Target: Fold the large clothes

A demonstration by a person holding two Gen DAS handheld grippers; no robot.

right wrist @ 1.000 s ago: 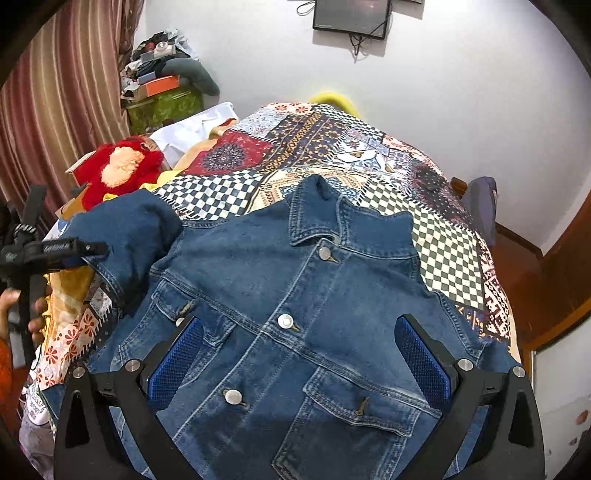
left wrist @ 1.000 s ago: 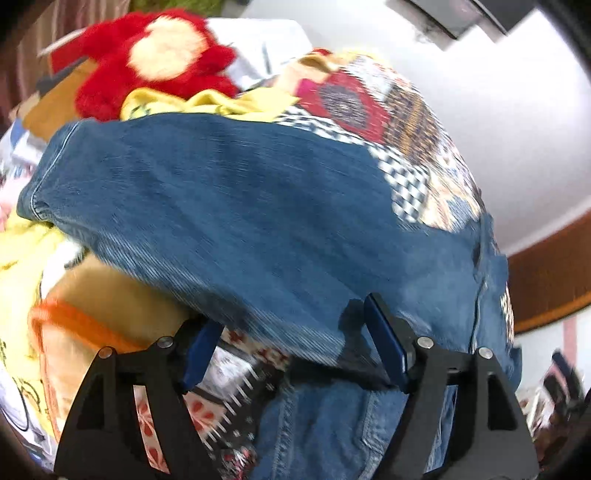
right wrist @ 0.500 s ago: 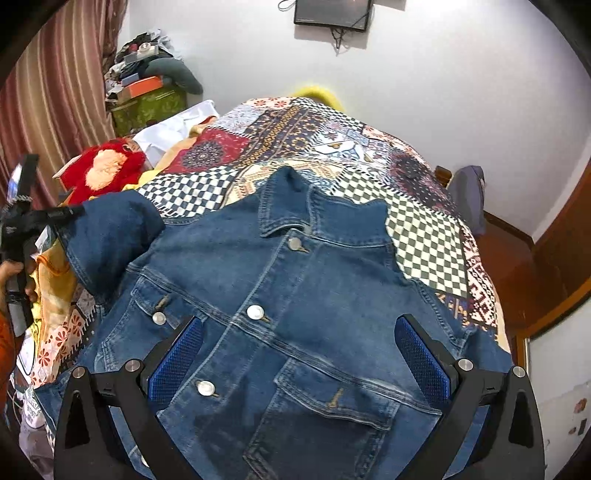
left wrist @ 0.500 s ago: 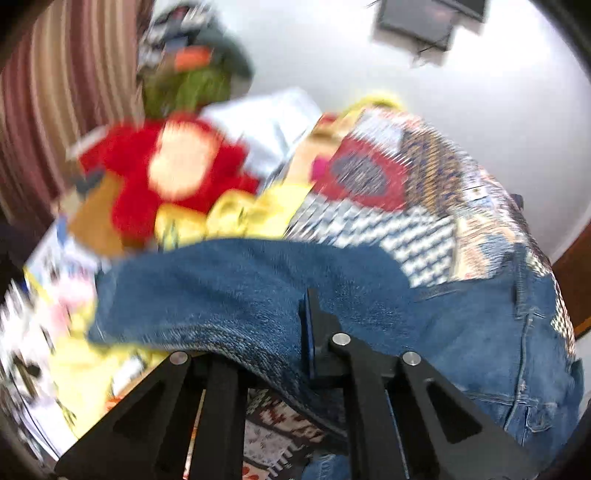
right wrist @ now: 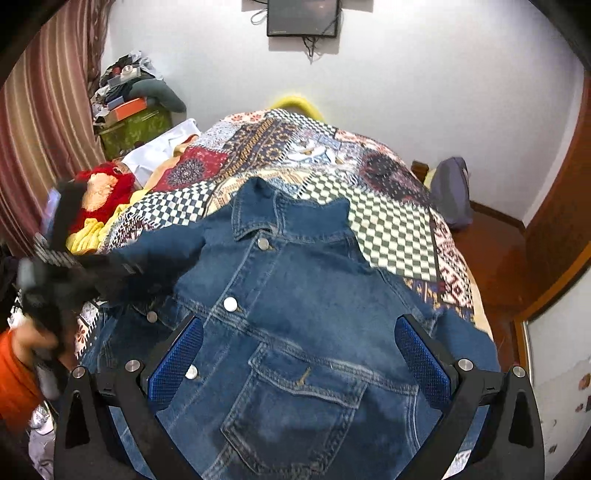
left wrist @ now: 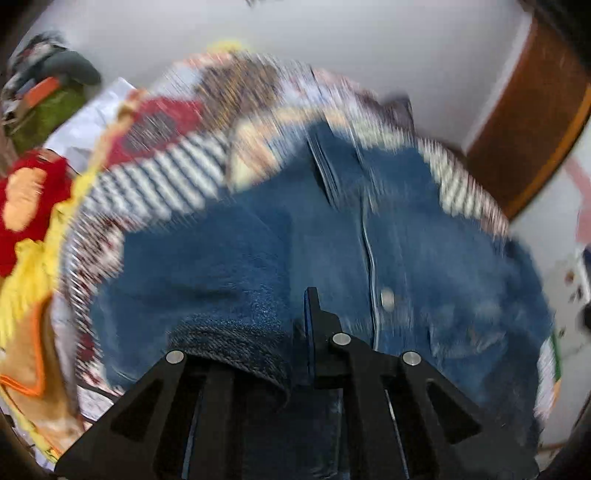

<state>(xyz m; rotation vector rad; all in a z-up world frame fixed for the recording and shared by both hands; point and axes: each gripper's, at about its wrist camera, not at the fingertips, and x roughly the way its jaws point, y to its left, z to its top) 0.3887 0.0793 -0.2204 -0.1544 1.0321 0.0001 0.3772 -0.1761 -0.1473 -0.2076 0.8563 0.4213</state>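
Note:
A blue denim jacket (right wrist: pixel 295 314) lies front up, buttoned, on a patchwork bedspread (right wrist: pixel 391 221). My left gripper (left wrist: pixel 295 332) is shut on the jacket's left sleeve (left wrist: pixel 207 288) and holds it over the jacket's front; the left wrist view is blurred. In the right wrist view the left gripper (right wrist: pixel 110 273) shows as a dark blur at the left with the sleeve (right wrist: pixel 166 251) in it. My right gripper (right wrist: pixel 299 354) is open and empty, just above the chest pocket (right wrist: pixel 303 406).
A red plush toy (right wrist: pixel 103 192) and yellow cloth (right wrist: pixel 88 232) lie at the bed's left edge. A striped curtain (right wrist: pixel 40 129) and a cluttered green box (right wrist: pixel 133 125) stand at the left. A wooden door (right wrist: pixel 554 206) is at the right; a screen (right wrist: pixel 303 16) hangs on the wall.
My left gripper has closed on the sleeve and swung it rightward over the jacket's front. My right gripper has stayed open, drifting slightly lower over the jacket.

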